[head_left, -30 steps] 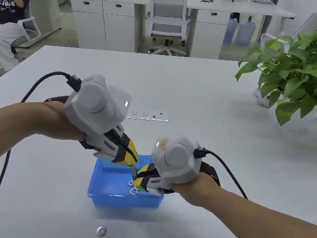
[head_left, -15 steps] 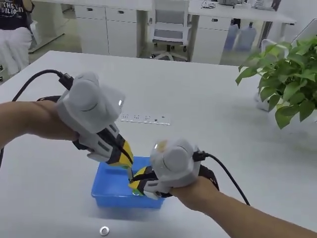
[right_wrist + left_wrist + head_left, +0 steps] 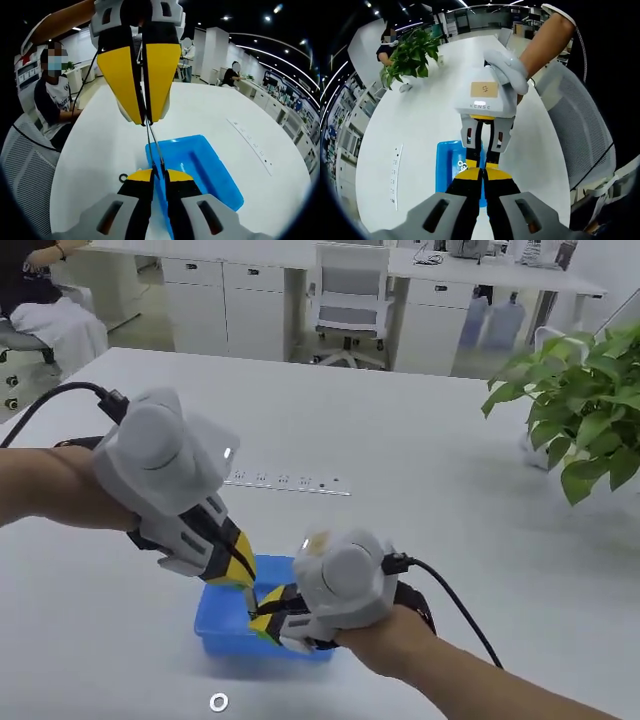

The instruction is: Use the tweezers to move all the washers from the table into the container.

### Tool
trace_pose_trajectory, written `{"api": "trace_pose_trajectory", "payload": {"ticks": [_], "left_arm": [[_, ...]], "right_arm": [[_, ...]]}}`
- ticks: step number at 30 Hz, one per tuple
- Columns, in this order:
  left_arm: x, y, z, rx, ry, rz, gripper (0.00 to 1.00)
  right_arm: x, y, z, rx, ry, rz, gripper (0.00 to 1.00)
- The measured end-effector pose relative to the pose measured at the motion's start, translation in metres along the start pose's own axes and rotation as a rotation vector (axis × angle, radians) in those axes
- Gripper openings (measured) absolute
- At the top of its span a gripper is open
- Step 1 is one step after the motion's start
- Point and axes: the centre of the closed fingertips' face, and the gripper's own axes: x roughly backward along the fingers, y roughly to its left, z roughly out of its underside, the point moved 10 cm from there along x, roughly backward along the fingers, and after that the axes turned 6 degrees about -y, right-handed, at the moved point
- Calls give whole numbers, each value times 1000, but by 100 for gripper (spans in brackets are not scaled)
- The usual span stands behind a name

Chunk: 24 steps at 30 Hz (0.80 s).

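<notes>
- Open-plan office.
- Long white table (image 3: 420, 440) with a socket strip (image 3: 285, 483) set flush in its top.
- Behind it, white drawer cabinets (image 3: 225, 310) under desks and a grey swivel chair (image 3: 350, 295) on castors.
- Leafy potted plant (image 3: 585, 400) at the table's edge.
- Seated person (image 3: 52, 97) nearby, with ceiling spotlights (image 3: 277, 9) overhead.

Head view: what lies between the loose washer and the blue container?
Nothing but bare white table: in the head view the washer lies apart from the blue container, just off its near wall.
</notes>
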Motion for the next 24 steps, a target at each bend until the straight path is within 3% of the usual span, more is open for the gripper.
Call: {"api": "trace_pose_trajectory", "payload": {"ticks": [12, 24], "left_arm": [[8, -6, 0, 3, 0, -10, 5], [10, -22, 6, 12, 2, -9, 5]], "right_arm": [[-2, 7, -7, 17, -9, -4, 10], [-9, 22, -8, 27, -7, -22, 10]]}}
